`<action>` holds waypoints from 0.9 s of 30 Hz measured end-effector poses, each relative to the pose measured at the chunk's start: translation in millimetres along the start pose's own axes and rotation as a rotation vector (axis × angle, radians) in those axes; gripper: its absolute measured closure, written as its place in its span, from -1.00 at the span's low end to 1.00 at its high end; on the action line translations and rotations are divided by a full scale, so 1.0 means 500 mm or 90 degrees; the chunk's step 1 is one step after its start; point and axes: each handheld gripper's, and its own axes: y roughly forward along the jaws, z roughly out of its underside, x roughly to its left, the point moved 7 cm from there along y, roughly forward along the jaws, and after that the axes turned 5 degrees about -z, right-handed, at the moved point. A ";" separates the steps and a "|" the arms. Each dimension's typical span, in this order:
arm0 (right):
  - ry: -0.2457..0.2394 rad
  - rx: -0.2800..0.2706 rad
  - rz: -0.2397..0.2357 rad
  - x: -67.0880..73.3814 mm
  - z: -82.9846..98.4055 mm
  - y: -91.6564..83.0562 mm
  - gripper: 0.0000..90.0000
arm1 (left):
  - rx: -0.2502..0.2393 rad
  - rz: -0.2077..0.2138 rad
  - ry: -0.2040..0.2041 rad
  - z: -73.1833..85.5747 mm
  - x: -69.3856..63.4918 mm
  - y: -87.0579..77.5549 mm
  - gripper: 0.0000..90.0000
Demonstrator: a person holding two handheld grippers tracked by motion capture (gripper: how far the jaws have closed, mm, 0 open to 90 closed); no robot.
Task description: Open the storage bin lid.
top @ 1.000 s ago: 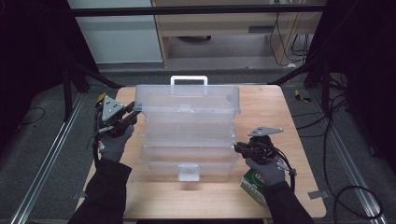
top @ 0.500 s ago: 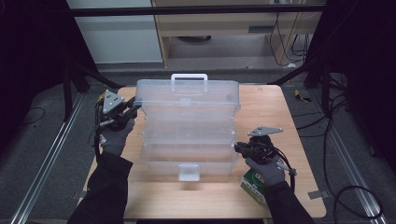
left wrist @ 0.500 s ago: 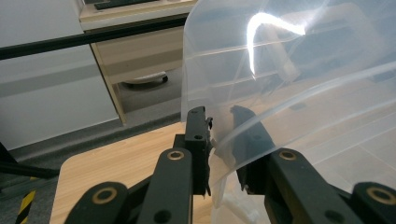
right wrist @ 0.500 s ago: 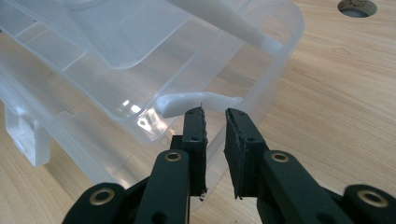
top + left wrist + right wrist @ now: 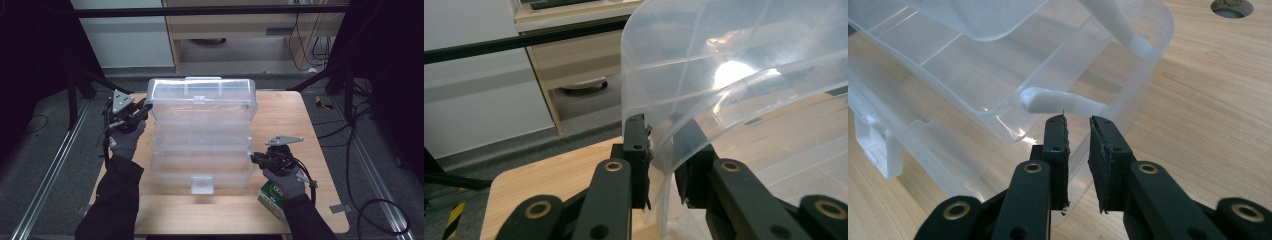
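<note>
A wooden table (image 5: 320, 125) filled the frame's middle. Lower right, by a green carton (image 5: 270, 197), the right gripper (image 5: 256, 159) clamped the clear tiered organizer box's (image 5: 202, 150) lower rim. Upper left, the left gripper (image 5: 145, 106), jaws just closing, pinched its raised lid (image 5: 202, 95).

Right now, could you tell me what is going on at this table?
A person is working a clear plastic organiser box on the wooden table with a claw in each hand. The left claw is clamped on the edge of the raised lid at its left corner, with the lid wall between its jaws. The right claw sits at the rim of the box's base on the right side, steadying it. A green carton lies near the right hand.
</note>
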 end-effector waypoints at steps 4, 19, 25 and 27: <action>-0.001 0.000 0.000 0.000 0.000 0.000 0.73 | 0.004 -0.005 0.003 -0.006 0.002 0.007 0.71; -0.007 0.001 0.003 -0.001 -0.001 0.002 0.72 | 0.013 -0.013 -0.011 -0.023 0.011 0.040 0.73; -0.004 0.004 0.003 0.000 -0.001 0.002 0.72 | 0.021 -0.016 -0.008 -0.030 0.014 0.054 0.73; -0.005 0.004 0.004 0.000 -0.001 0.002 0.72 | 0.024 -0.016 -0.008 -0.032 0.016 0.059 0.73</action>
